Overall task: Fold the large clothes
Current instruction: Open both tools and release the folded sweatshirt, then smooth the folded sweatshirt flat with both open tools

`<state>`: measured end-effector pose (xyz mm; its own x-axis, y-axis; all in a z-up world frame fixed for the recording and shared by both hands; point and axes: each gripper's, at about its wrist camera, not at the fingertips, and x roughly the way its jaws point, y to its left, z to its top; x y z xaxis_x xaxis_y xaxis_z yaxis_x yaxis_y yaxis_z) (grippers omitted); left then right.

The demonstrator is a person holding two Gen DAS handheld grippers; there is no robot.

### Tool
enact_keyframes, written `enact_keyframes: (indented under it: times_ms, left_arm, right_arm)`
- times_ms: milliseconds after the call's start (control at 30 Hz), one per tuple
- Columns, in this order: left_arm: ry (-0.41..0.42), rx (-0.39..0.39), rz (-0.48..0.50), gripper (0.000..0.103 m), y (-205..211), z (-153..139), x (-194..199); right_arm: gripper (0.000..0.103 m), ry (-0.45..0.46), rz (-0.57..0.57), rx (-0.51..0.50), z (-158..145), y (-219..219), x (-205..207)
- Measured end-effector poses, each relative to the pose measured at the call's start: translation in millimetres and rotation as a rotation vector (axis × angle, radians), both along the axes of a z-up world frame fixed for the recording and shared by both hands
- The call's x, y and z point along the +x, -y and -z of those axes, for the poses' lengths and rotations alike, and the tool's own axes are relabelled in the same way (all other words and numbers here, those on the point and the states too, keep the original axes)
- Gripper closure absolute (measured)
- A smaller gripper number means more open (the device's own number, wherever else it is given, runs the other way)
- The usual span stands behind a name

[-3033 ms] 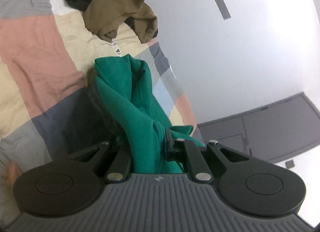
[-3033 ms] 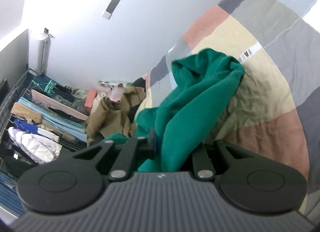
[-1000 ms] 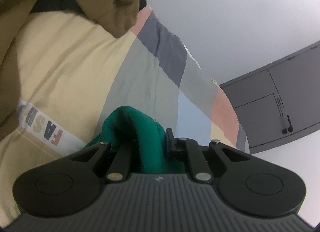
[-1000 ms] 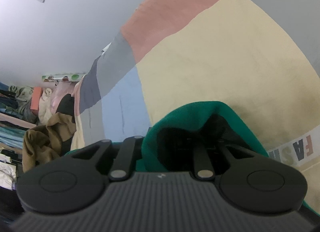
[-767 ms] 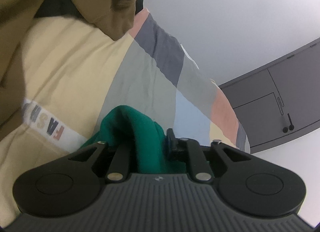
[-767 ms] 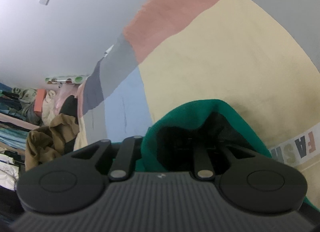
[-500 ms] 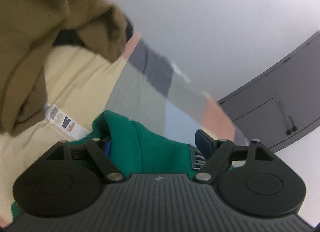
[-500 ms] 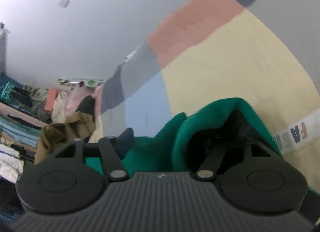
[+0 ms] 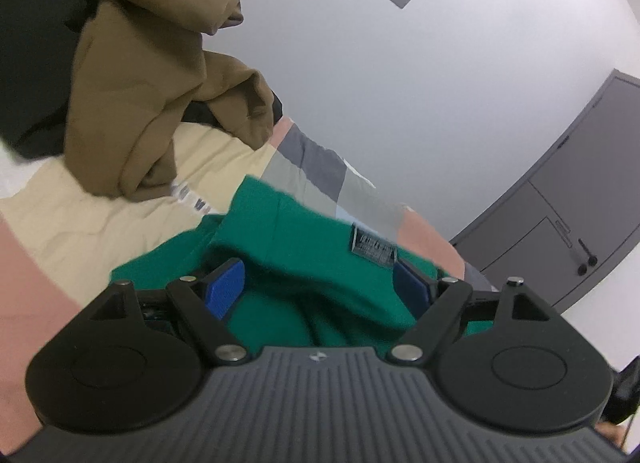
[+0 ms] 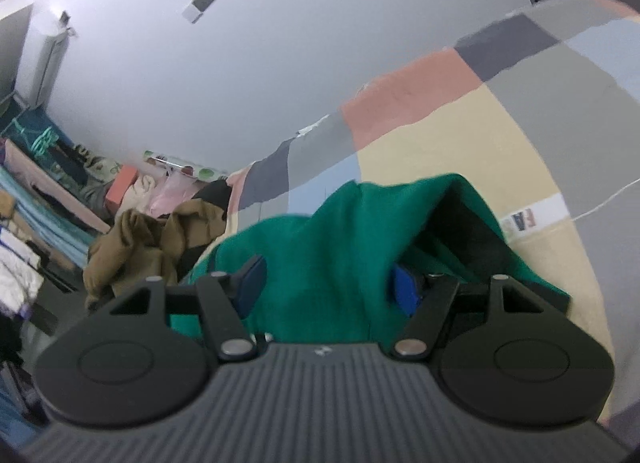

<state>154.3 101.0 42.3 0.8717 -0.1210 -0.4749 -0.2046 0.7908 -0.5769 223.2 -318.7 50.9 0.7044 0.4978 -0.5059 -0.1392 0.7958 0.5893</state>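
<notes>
Patchwork bedcover (image 9: 76, 219) in cream, pink, grey and pale blue squares spans the bed in both views. Toward 10 o'clock in the left wrist view a crumpled brown fleece garment (image 9: 152, 75) lies over a black one (image 9: 32, 75). At 6 o'clock a bunched green fleece garment (image 9: 304, 247) rests on the cover, its small grey label (image 9: 374, 249) showing. The left gripper (image 9: 320, 283) has its fingers spread wide around loose green folds; the right gripper (image 10: 326, 283) likewise, with its fingers apart.
</notes>
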Motion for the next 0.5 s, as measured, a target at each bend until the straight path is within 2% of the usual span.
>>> enact_keyframes:
  times_ms: [200, 400, 500]
  left_arm:
    - [-0.024, 0.036, 0.024, 0.018, 14, 30, -19]
    - [-0.069, 0.090, 0.058, 0.018, 28, 54, -1]
    - [-0.080, 0.106, 0.064, 0.018, 32, 64, 12]
  right_arm:
    - [0.034, 0.072, -0.009, -0.093, 10, 5, -40]
    - [0.034, 0.006, -0.110, -0.100, 40, -15, -63]
    - [0.034, 0.015, -0.173, -0.155, 51, -41, -63]
